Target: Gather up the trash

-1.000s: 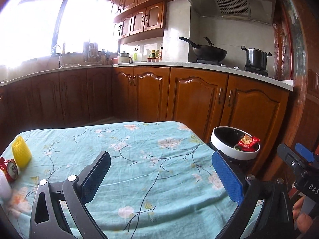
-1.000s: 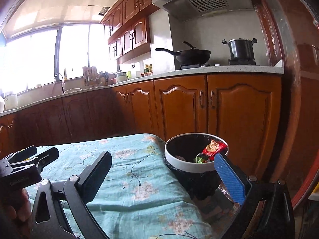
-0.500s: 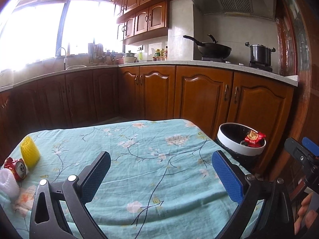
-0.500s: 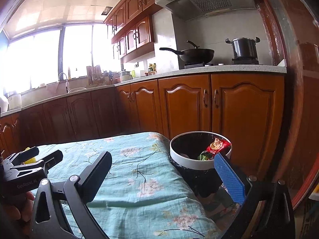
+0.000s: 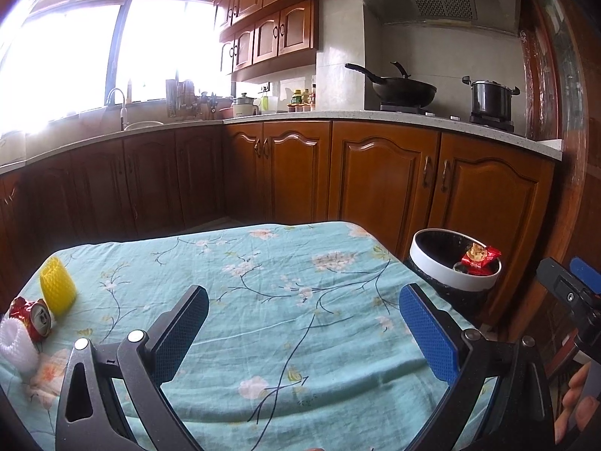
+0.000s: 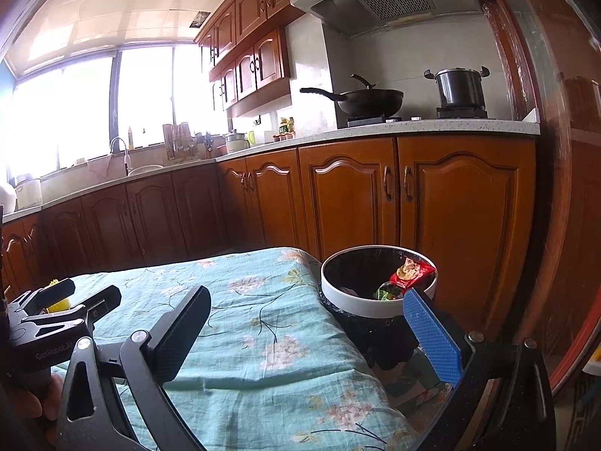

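Trash left on the table: a crushed red can (image 5: 35,315) lying on its side at the far left edge of the floral tablecloth (image 5: 263,300), touching a yellow foam net sleeve (image 5: 57,285) standing upright just behind it and a white foam net (image 5: 17,342) in front. Bin (image 5: 450,278) with white rim and black liner stands off the table's right end, against the wooden cabinets (image 5: 375,180); a red snack wrapper (image 6: 411,272) rests on its far rim, with a bit of green packaging (image 6: 385,293) beside it inside. Left gripper (image 5: 304,334) hovers over mid-table, jaws wide apart, nothing between them. Right gripper (image 6: 308,338) sits near the bin, jaws likewise spread and empty. Wok (image 6: 370,101) and pot (image 6: 458,88) on the stove behind.
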A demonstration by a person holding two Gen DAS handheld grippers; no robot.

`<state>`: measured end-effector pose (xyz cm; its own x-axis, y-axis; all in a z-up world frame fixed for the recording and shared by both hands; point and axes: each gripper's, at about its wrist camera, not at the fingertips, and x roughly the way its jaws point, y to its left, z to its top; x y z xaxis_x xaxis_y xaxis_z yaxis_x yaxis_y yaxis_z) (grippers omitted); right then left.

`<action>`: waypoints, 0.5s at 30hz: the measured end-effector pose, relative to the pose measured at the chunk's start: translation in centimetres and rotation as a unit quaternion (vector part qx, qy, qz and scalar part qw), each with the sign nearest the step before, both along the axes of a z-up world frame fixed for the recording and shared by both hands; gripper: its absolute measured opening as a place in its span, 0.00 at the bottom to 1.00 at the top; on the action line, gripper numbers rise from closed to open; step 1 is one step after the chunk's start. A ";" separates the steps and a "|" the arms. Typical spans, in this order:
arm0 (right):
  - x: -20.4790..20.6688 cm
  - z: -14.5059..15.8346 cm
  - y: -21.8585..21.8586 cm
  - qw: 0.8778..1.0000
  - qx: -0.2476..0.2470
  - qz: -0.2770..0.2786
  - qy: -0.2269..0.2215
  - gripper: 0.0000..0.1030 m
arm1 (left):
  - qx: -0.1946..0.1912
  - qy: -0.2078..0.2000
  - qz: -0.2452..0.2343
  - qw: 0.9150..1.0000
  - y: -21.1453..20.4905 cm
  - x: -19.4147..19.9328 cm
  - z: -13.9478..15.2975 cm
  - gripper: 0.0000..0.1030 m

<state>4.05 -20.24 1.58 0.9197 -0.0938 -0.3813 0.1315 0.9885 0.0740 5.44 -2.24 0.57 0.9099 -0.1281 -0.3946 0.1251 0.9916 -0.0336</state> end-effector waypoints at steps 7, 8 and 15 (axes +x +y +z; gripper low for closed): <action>0.0 -0.2 0.2 1.000 0.002 0.002 0.003 1.00 | 0.004 -0.003 -0.003 1.000 0.1 0.1 0.0 0.99; 0.0 -0.2 0.2 1.000 0.002 0.003 0.004 1.00 | 0.003 -0.004 -0.006 1.000 0.2 0.1 -0.1 0.99; 0.1 -0.1 0.3 1.000 0.004 0.006 0.005 1.00 | 0.005 -0.007 -0.013 1.000 0.4 0.2 -0.2 0.99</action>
<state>4.17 -19.96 1.50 0.9165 -0.0798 -0.3920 0.1209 0.9893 0.0814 5.61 -1.82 0.39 0.9117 -0.1475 -0.3834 0.1511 0.9883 -0.0208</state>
